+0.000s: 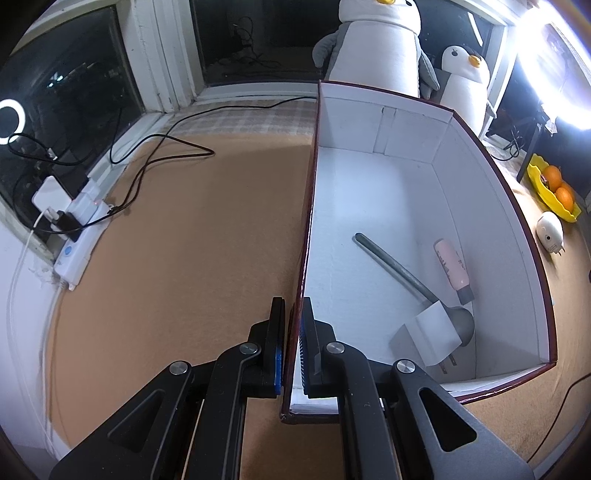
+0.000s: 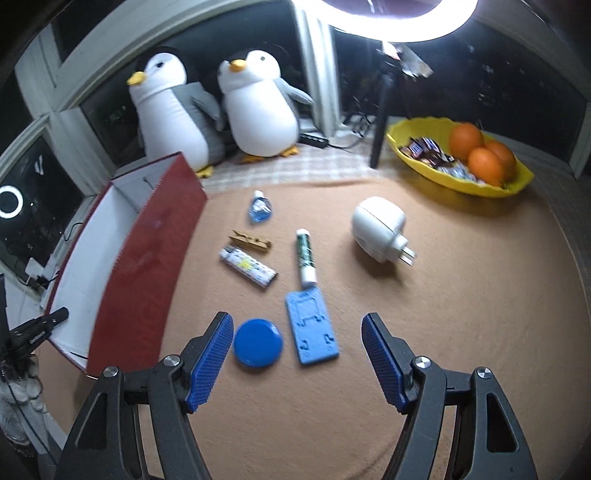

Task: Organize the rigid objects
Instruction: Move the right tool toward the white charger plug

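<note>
While the left gripper (image 1: 293,345) clamps the box (image 1: 308,236) wall, the right gripper (image 2: 297,354) hangs wide open, empty, over the stand (image 2: 311,326), whose long axis runs up-frame.

A glowing white ring lamp (image 2: 399,22) above and ahead of the right gripper lights the tan felt table cover (image 2: 461,295) evenly and burns out to pure white. In the left wrist view the same glare bleeds over the upper right corner (image 1: 561,74). The dark window panes (image 1: 70,85) mirror a small ring. Both fisheye pictures bend straight edges and darken at the corners. The right view is slightly soft; shadows are short and faint.
</note>
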Demonstrator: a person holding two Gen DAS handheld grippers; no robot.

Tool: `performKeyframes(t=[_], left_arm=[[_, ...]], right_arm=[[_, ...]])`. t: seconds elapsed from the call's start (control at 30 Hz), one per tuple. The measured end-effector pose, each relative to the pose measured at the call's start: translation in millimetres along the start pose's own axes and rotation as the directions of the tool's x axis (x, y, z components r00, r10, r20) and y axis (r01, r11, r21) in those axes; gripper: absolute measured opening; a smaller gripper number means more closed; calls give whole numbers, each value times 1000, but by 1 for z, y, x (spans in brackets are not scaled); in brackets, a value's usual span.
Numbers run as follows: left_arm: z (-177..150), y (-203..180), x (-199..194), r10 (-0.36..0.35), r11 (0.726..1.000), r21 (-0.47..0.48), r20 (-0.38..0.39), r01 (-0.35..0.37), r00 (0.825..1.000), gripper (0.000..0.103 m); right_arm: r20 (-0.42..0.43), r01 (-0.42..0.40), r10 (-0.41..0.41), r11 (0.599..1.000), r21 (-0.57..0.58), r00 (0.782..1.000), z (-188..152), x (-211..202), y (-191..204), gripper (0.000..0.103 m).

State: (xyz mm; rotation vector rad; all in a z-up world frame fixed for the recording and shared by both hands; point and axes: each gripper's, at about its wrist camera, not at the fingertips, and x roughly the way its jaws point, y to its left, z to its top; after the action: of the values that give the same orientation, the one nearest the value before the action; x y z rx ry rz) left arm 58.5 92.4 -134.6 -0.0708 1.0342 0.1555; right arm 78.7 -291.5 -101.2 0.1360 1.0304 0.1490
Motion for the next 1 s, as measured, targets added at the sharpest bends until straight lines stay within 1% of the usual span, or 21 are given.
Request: performKeyframes(t=[0.2, 0.33, 0.43, 0.6, 0.73, 0.9, 1.0], left_arm=[[1, 0, 1, -5, 1000, 13, -6, 5, 1000, 6], [1, -1, 1, -4, 1000, 19, -12, 5, 1000, 6], [2, -1, 3, -3, 1000, 27, -18, 4, 1000, 6], [4, -2, 5, -1, 999, 43, -31, 3, 1000, 6], [4, -3, 6, -2, 999, 53, -40, 4, 999, 6], [5, -4, 7, 1, 998, 62, -48, 2, 999, 6], [6, -5, 8, 4, 998, 64, -51, -1, 999, 6]], right_arm=[[-21, 44, -43, 997, 63, 999, -10, 10, -22, 68], [-22, 72, -70, 992, 107, 997, -6, 15, -40, 68], [-15, 71, -69, 991, 118, 997, 2, 17, -49, 68], [0, 88, -88, 994, 68, 996, 26, 25, -52, 68], [-9, 109, -109, 994, 0, 994, 46, 39, -51, 68], [-34, 145, -149, 985, -93, 988, 63, 63, -46, 68], [-57, 145, -153, 981, -129, 987, 73, 80, -44, 68]])
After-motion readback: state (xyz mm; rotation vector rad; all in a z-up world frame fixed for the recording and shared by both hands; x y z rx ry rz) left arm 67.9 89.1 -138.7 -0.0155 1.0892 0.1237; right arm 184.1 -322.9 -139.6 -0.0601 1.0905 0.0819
